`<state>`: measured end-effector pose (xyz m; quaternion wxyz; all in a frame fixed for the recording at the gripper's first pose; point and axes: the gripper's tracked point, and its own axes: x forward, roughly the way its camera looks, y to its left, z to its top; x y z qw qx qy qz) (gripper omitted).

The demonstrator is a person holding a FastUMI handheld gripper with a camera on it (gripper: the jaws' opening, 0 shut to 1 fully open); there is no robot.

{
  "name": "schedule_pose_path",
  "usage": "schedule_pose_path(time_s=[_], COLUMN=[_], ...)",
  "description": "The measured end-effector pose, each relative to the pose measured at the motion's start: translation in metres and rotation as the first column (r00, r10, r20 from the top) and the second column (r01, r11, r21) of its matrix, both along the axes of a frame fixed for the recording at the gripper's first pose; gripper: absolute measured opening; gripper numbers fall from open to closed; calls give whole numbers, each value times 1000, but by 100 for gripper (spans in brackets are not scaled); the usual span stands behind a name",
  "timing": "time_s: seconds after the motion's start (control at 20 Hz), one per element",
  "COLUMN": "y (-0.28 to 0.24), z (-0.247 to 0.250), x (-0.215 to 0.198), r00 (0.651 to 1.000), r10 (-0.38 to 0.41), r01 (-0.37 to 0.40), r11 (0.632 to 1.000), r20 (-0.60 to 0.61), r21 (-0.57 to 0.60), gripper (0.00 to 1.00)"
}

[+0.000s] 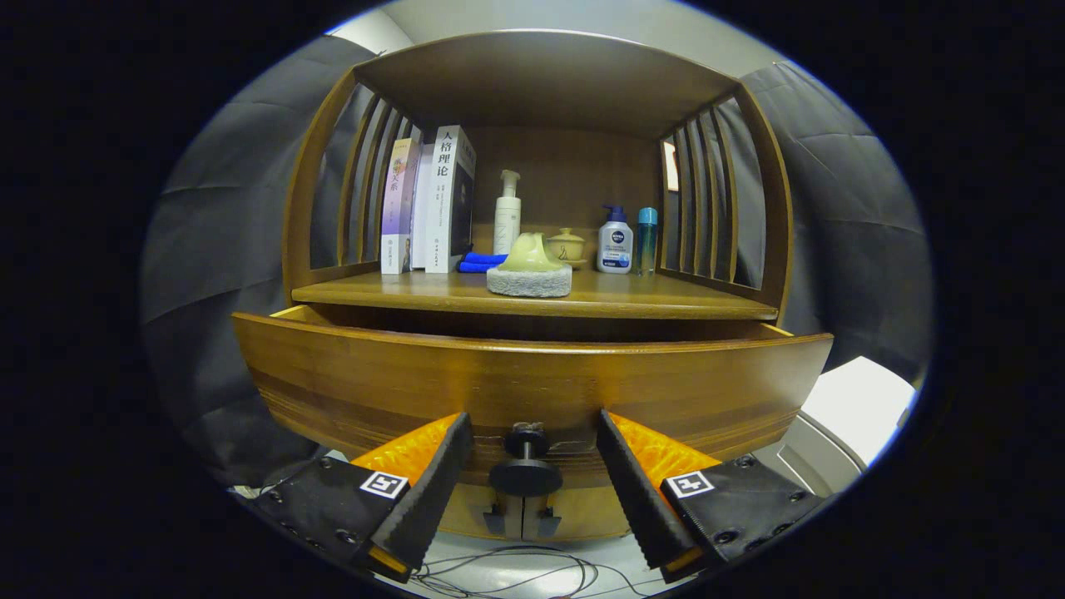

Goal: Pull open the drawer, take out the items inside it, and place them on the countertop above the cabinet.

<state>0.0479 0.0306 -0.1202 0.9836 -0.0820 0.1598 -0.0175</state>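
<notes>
Your drawer [532,383] front rises just ahead of the fingers and blocks its inside: contents can't be told. Beyond it, the stone dish [529,279] covers the lower half of the small lidded pot [567,244].

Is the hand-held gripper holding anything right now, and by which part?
Nothing is held. The hand-held gripper is open, its fingers either side of the drawer knob without touching it; the drawer is pulled out.
</notes>
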Motion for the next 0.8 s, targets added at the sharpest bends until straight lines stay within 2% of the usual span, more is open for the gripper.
schedule_pose_path(time_s=[0.8], y=[1], z=[-6], x=[56], r00=[1000], r10=[-4], r01=[3], r11=[1000], r20=[30], r21=[13], gripper=[97])
